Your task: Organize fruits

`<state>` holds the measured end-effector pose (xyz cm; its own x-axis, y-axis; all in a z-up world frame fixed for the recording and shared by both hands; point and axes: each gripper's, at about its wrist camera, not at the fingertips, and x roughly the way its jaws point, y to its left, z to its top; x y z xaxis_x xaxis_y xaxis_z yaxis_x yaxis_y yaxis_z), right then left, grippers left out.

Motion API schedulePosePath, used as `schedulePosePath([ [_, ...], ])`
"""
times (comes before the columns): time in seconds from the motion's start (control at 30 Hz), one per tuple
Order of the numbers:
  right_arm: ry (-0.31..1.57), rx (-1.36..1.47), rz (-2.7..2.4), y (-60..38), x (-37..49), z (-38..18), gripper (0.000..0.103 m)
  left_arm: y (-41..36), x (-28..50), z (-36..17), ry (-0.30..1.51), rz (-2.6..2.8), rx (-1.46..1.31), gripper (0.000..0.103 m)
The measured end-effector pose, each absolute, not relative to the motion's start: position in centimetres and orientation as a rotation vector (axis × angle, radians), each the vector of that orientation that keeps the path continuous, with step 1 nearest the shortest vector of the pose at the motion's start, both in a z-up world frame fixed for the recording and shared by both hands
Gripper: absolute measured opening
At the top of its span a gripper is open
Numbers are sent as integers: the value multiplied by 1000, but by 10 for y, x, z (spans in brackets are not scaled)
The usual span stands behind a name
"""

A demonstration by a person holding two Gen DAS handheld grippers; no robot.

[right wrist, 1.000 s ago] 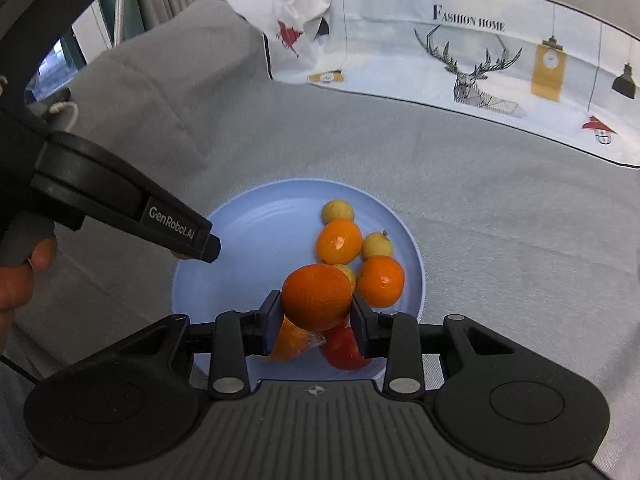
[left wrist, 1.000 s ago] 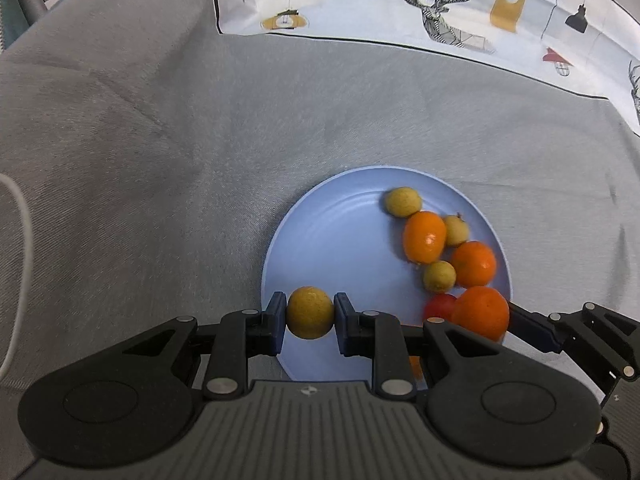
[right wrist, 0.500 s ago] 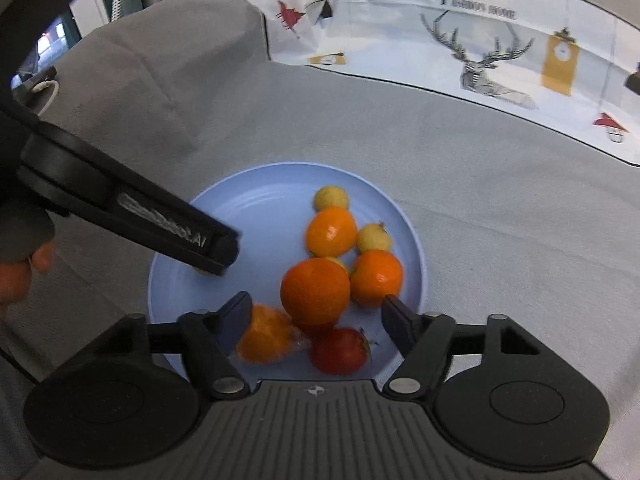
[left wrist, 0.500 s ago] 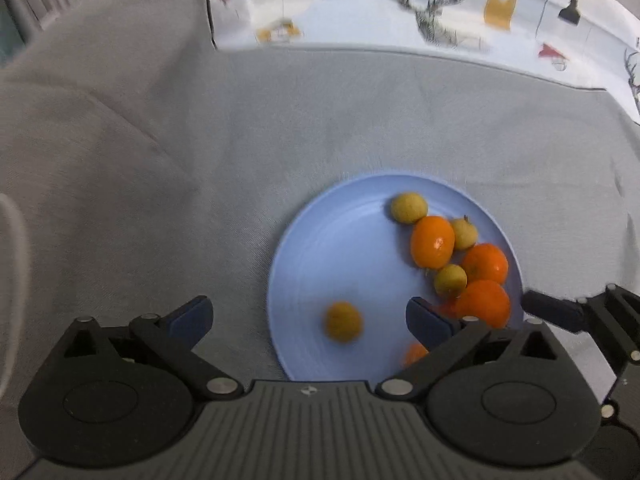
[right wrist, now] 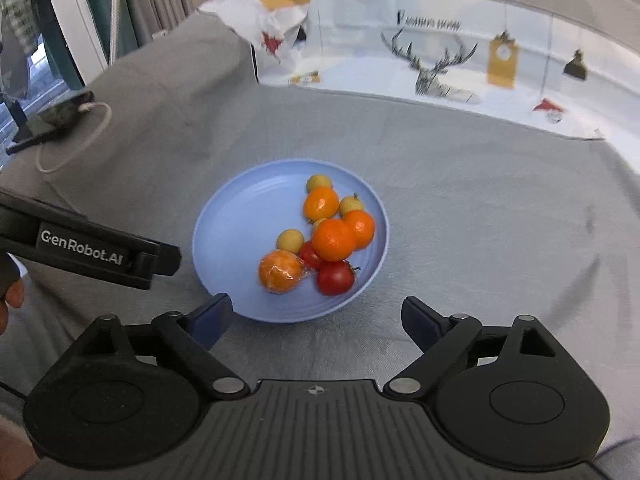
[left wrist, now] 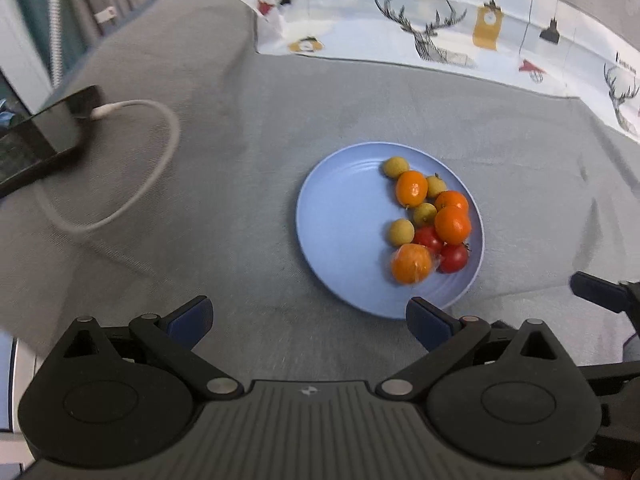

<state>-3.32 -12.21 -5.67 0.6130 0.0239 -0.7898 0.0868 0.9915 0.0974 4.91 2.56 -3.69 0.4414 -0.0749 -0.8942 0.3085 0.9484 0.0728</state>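
A round blue plastic plate (left wrist: 340, 216) sits mid-way on the grey cloth-covered table (left wrist: 240, 128), fruit clustered along its right side. A black phone (left wrist: 36, 140) with white cable (left wrist: 160, 152) lies near the table's left edge.

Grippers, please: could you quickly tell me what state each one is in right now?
Left gripper: open, holding nothing.
Right gripper: open, holding nothing.

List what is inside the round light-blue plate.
The round light-blue plate holds four orange mandarins, four small yellow-brown longan-like fruits and two red cherry tomatoes, clustered on its right half. One mandarin sits atop others, partly hiding them.
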Motion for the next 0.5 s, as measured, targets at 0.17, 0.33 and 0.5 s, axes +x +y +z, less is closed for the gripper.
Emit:
schedulePosePath([
  [0.17, 849, 110, -74, -117, -66, -33, 96, 34, 17, -17, 1035, -227, 239, 103],
  [0.33, 789, 95, -90, -107, -94, -15, 99, 38, -17, -6, 994, -240, 243, 103],
  [0.5, 729, 61, -99, -96, -117, -1, 100, 44, -38, 2, 962, -226, 228, 103],
])
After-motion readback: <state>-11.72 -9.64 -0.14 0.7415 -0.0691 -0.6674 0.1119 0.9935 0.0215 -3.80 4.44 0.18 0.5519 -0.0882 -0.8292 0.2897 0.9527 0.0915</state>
